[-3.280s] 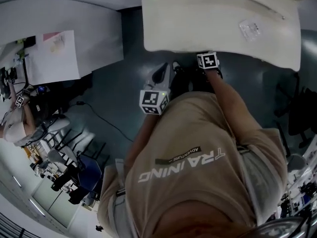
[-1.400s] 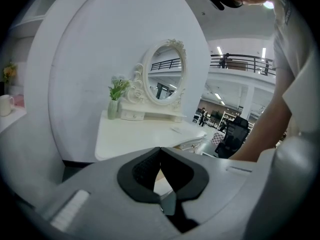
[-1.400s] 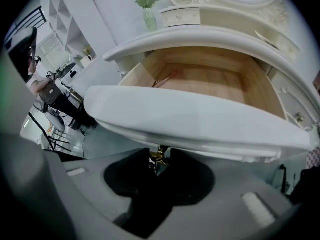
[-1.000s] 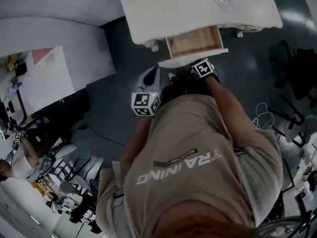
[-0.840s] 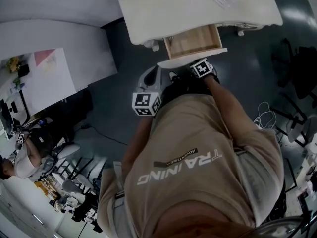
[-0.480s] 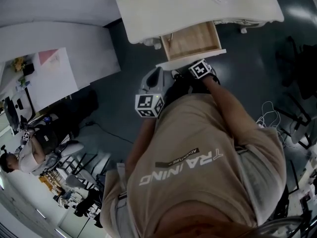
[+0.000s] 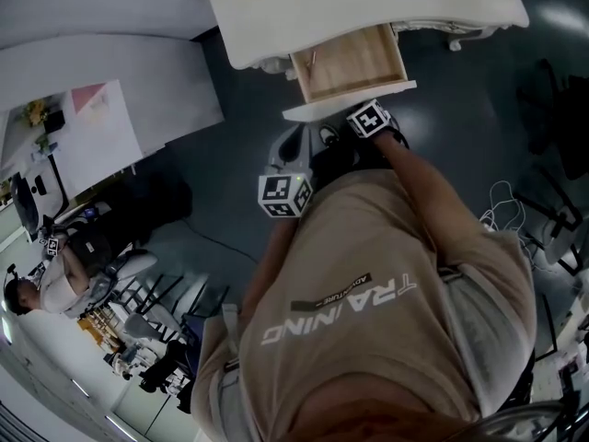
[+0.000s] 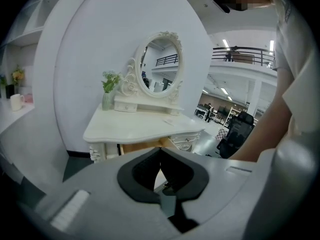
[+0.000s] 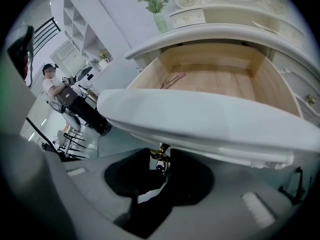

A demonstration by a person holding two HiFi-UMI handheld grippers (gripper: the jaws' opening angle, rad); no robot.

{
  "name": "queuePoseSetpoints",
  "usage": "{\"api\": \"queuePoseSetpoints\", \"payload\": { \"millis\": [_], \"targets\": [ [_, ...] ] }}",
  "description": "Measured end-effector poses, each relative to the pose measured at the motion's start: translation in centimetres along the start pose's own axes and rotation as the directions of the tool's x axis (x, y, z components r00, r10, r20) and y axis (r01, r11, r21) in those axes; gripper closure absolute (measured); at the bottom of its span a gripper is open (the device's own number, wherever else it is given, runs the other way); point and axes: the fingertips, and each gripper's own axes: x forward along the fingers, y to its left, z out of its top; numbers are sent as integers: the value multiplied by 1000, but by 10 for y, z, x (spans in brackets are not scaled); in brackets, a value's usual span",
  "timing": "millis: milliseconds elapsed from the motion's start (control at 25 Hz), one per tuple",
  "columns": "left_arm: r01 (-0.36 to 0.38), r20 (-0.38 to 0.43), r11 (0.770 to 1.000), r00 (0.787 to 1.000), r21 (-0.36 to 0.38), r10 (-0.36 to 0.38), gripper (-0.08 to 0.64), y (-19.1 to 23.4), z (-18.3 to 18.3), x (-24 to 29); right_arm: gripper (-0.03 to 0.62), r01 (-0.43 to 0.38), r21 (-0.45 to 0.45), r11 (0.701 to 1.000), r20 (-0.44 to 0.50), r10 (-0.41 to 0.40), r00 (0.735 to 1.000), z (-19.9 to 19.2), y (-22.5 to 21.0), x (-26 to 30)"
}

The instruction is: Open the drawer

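Observation:
A white dressing table [image 7: 304, 17] has its wooden drawer [image 7: 350, 63] pulled out; the drawer's white front [image 9: 200, 119] faces me. A thin pen-like item [image 9: 172, 80] lies inside the drawer. My right gripper [image 9: 160, 159] is under the front's lower edge, shut on the small brass drawer handle [image 9: 159, 155]. In the head view the right gripper [image 7: 357, 110] touches the drawer front. My left gripper [image 8: 160, 156] hangs in the air to the left of the drawer, shut with nothing in it, facing the table [image 8: 140, 126] and its oval mirror [image 8: 160, 66].
A vase with a plant [image 8: 109, 91] stands on the table's left rear corner. A white desk [image 7: 101, 127] lies to the left, with a seated person [image 7: 37, 288] and chairs beyond. Cables [image 7: 502, 210] lie on the dark floor at the right. A black office chair [image 8: 235, 134] stands right of the table.
The drawer, not seen under the table top at first, has come out and stands a little further out than a second ago. The left gripper has drifted sideways.

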Motion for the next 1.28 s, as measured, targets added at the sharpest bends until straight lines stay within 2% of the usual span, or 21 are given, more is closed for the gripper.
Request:
{"api": "queuePoseSetpoints", "payload": {
  "millis": [120, 280, 400, 520, 760, 960, 1000, 1040, 1280],
  "targets": [
    [23, 3, 1000, 1000, 8, -23, 552, -2, -3, -15, 459, 45, 10, 999, -29, -45, 999, -9, 0, -2],
    [58, 15, 998, 998, 29, -59, 552, 6, -9, -36, 462, 48, 20, 999, 94, -49, 994, 13, 9, -2],
    [97, 25, 994, 995, 48, -99, 552, 8, -18, -53, 471, 104, 85, 991, 116, -114, 987, 5, 3, -16],
    [135, 28, 990, 990, 28, -136, 552, 13, -35, -63, 471, 123, 117, 986, 149, -140, 979, -4, 9, -35],
    [174, 35, 984, 984, 30, -175, 552, 11, -53, -68, 493, 179, -70, 981, 181, -164, 970, -21, 36, -72],
    [180, 72, 983, 981, 32, -182, 552, -4, -43, -72, 544, 179, -134, 975, 268, -138, 954, -31, 52, -110],
    [177, 76, 983, 981, 40, -180, 552, -7, -40, -71, 582, 180, -153, 972, 295, -129, 947, -28, 55, -120],
    [172, 80, 984, 981, 46, -175, 552, -11, -37, -70, 589, 189, -172, 967, 329, -125, 936, -25, 56, -132],
    [116, 86, 992, 989, 47, -120, 552, -20, -15, -83, 588, 247, -246, 937, 508, -93, 856, -12, 75, -219]
  ]
}}
